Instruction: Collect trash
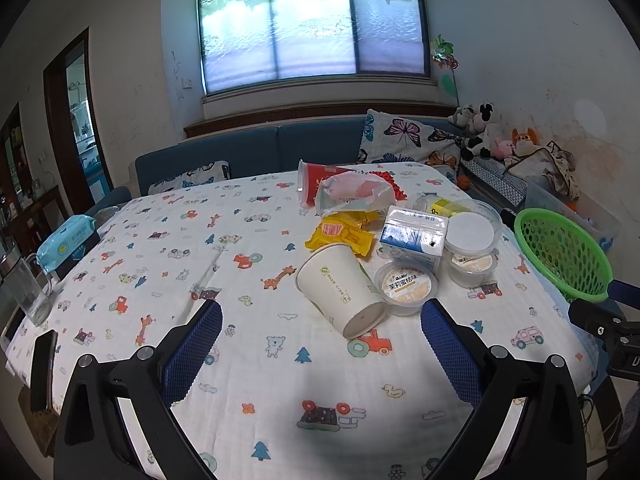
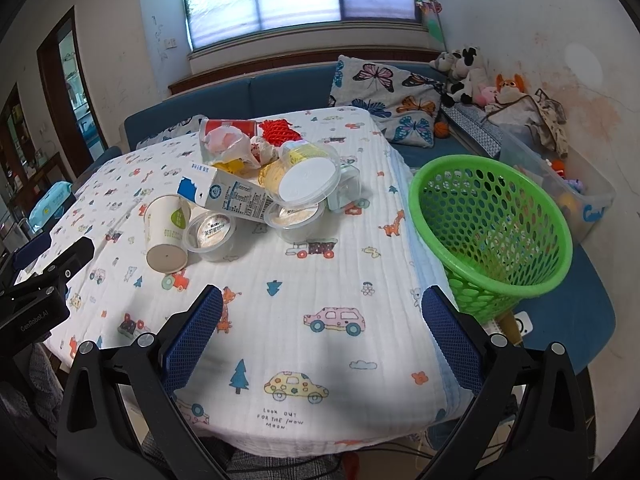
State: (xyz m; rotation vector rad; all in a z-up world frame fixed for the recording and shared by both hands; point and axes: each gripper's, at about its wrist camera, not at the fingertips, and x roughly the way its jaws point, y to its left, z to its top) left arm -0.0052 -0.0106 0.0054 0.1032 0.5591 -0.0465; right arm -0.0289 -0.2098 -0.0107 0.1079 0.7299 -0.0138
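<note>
I have not picked up anything yet. My left tongs (image 1: 320, 344) and my right tongs (image 2: 322, 332) are both wide apart and hold nothing. All the trash sits in a pile on the table (image 2: 320, 280), in the middle of both frames: a white paper cup (image 1: 340, 288) on its side, a milk carton (image 1: 412, 236), small tubs and a yellow wrapper (image 1: 344, 234). The green basket (image 2: 492, 228) at the right looks empty. My right view looks down into the basket. My left view shows only its rim, but also a glass (image 1: 26, 292) at the left edge.

Toppled paper cup (image 1: 340, 288) among heaped wrappers, tubs; green basket (image 2: 492, 232) empty beside table
</note>
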